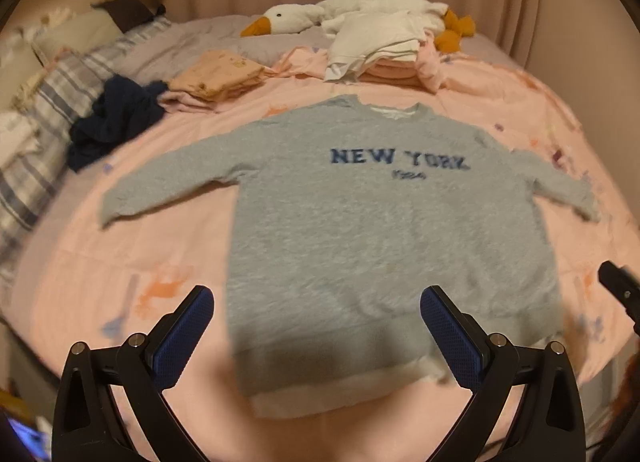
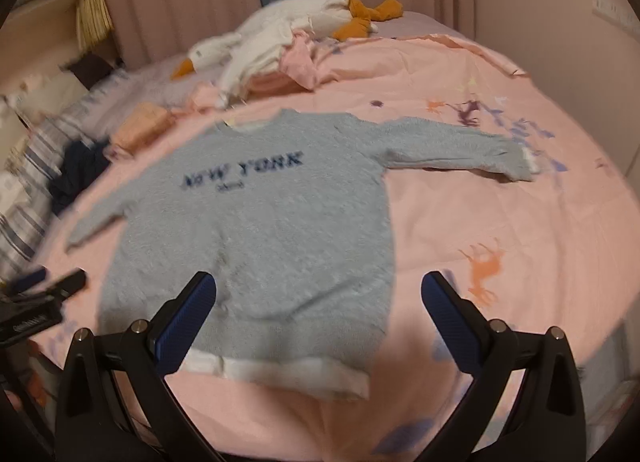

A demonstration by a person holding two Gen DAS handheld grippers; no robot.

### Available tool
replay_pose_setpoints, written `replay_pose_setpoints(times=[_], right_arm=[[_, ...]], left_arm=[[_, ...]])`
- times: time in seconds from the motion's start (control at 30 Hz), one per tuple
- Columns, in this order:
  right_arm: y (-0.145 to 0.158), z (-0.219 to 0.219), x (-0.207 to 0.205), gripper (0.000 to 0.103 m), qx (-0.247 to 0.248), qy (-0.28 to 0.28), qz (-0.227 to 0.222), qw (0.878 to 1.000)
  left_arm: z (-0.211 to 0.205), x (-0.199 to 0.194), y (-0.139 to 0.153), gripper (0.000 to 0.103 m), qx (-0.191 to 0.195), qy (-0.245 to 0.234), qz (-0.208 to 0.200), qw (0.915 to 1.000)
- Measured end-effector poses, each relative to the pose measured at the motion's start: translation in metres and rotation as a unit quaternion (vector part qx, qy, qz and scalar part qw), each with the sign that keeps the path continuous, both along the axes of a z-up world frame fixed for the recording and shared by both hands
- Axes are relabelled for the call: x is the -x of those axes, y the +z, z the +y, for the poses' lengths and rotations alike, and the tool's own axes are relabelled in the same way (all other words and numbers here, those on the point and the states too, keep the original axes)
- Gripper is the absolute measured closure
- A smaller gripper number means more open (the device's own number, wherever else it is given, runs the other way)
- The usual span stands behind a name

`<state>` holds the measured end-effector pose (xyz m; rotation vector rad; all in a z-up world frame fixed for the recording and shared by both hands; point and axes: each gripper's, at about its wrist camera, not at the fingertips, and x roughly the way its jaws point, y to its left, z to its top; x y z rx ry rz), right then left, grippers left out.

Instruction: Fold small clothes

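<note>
Your left gripper and right gripper hover, jaws spread, above the flat grey sweatshirt on the bed.

"NEW YORK" on grey sweatshirt chest; smaller line unreadable.

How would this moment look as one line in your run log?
sweater: flat, unfolded | left hand-held gripper: open, empty | right hand-held gripper: open, empty

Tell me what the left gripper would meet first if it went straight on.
Probably the lower body of the grey fleece "NEW YORK" sweatshirt, lying flat on the pink printed bedspread; depth is unclear.
</note>
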<state>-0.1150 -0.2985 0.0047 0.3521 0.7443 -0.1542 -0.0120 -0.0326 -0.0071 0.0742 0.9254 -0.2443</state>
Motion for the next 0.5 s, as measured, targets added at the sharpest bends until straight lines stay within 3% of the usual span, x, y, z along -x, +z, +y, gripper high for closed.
replay_pose_setpoints(times=[0.1,0.2,0.33,0.5], right_arm=[[-0.016,-0.036,-0.008,0.000,-0.095,-0.007,-0.028,0.995],[-0.043,-0.089,-0.016,0.000,-0.184,-0.060,-0.040,0.980],[-0.070,-0.152,-0.022,0.000,-0.251,-0.128,-0.061,0.957],[-0.093,-0.211,-0.037,0.000,-0.299,-0.186,-0.064,0.934]], left_arm=[[0.004,-0.019,-0.012,0.001,0.060,0.000,0.018,0.9981],[0.003,-0.037,-0.025,0.001,0.099,-0.002,0.041,0.9942],[-0.004,-0.058,-0.034,0.001,0.126,0.002,0.060,0.9902],[-0.012,-0.080,-0.041,0.001,0.136,0.023,0.073,0.9878]])
